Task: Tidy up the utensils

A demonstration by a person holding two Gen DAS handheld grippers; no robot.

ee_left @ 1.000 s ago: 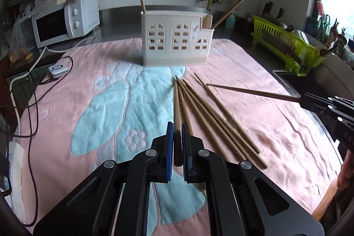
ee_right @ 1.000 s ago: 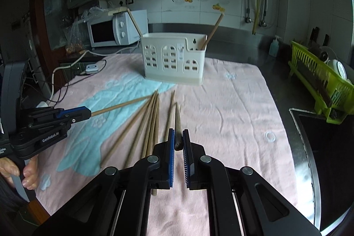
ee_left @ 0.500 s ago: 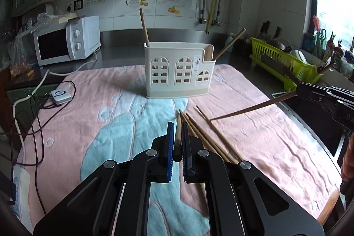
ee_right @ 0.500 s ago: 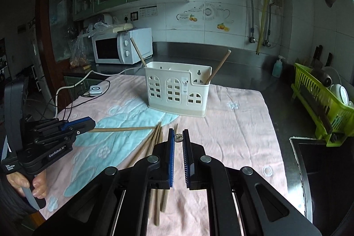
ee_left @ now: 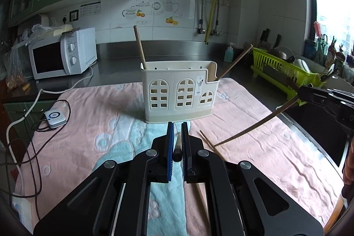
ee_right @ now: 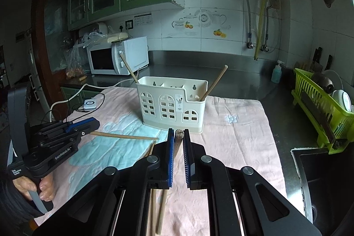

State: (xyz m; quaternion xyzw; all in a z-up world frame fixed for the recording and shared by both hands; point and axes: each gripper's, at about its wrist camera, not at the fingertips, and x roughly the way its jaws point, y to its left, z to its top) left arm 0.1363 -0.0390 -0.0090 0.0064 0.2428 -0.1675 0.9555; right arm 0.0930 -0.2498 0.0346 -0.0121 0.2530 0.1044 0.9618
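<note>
The left gripper [ee_left: 177, 143] is black plastic with two flat fingers [ee_left: 170, 147] — each has a blue ribbed pad on the inside. Round silver screws [ee_left: 151, 153] sit on the black bars behind them. The right gripper [ee_right: 178, 147] looks just the same: black bars, blue pads, shiny silver screws [ee_right: 152, 159]. From the right wrist view, the side of the left gripper has small white letters [ee_right: 62, 153] and a blue strip on top. The hand [ee_right: 42, 188] under it has bare skin and pale nails — it wraps a grey trigger. A dark sleeve covers the wrist.
</note>
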